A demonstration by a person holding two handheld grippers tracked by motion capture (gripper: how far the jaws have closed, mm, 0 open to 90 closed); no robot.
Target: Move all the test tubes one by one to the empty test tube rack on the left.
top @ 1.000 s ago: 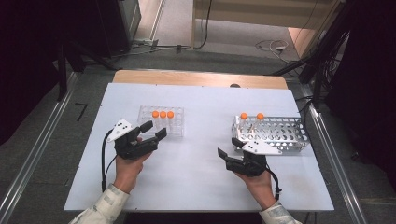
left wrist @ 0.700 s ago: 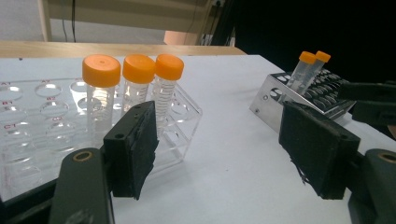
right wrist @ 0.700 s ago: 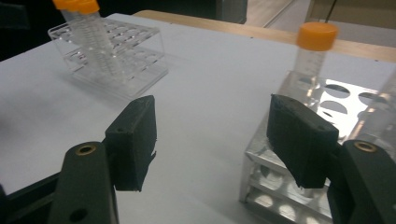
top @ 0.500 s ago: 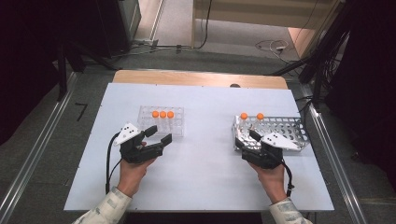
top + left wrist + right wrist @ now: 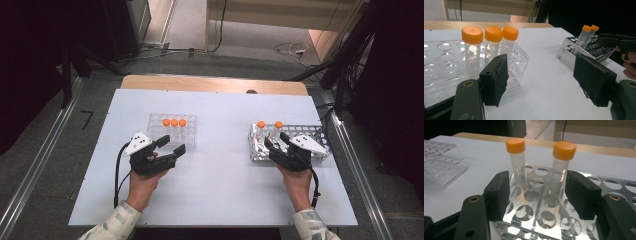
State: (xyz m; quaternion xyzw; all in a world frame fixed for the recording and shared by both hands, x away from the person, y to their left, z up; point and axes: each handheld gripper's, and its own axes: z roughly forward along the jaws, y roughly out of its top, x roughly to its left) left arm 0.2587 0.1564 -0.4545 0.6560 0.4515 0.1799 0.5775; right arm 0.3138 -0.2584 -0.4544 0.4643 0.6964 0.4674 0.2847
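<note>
No brand or label can be read; the tubes carry fine printed scale marks, and the clear rack (image 5: 172, 129) has small red marks by its holes, too small to make out.

The right gripper (image 5: 276, 143) hangs over the near left end of the metal rack (image 5: 320, 131), its jaws apart and just now closing, pointing at two tubes (image 5: 562, 167) that stand ahead of the jaws in the rack's far holes (nothing is pressed between the pads). In the right gripper view the right-hand tube stands just off the right pad, whether touching I cannot tell.

The left gripper (image 5: 171, 144) sits just near of the clear rack, jaws fairly wide and holding nothing. Three tubes (image 5: 491, 45) stand in a row in that rack.

The tubes are clear plastic cylinders with round orange caps. The metal rack is shiny perforated sheet; the other is transparent plastic. The table (image 5: 220, 200) is matt white.
</note>
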